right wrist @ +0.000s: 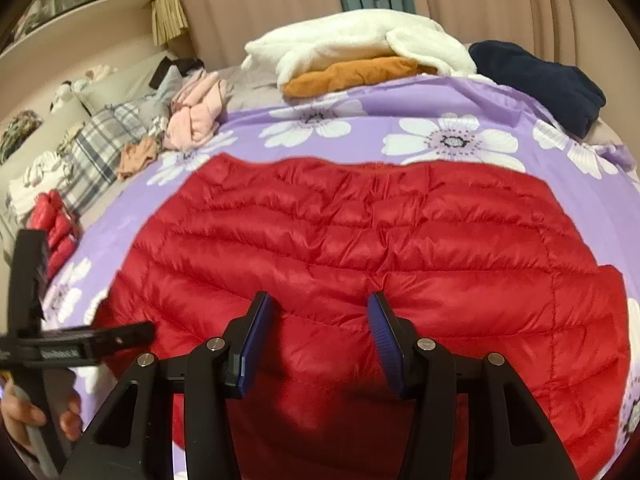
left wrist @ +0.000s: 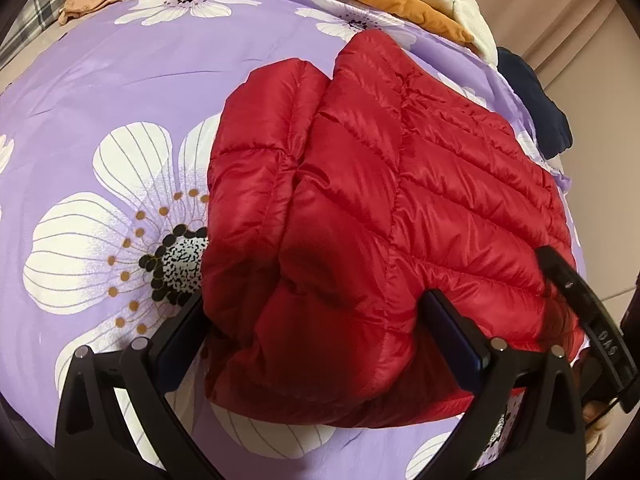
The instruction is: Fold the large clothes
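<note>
A red quilted puffer jacket (left wrist: 360, 208) lies folded on the purple flowered bedsheet (left wrist: 100, 92). My left gripper (left wrist: 316, 304) is open, its fingers straddling the jacket's near left corner, with the fabric bulging between them. In the right wrist view the jacket (right wrist: 360, 232) spreads wide across the sheet. My right gripper (right wrist: 320, 304) is open, its blue pads standing apart over the jacket's near edge. The right gripper's black body (left wrist: 588, 316) shows at the jacket's right edge in the left wrist view. The left gripper's body (right wrist: 80, 340) shows at the left in the right wrist view.
A white fleece (right wrist: 360, 36) on an orange garment (right wrist: 352, 74) and a navy garment (right wrist: 548, 80) lie at the bed's far edge. Pink clothes (right wrist: 196, 116), plaid fabric (right wrist: 100, 148) and another red quilted item (right wrist: 52, 224) lie at the left.
</note>
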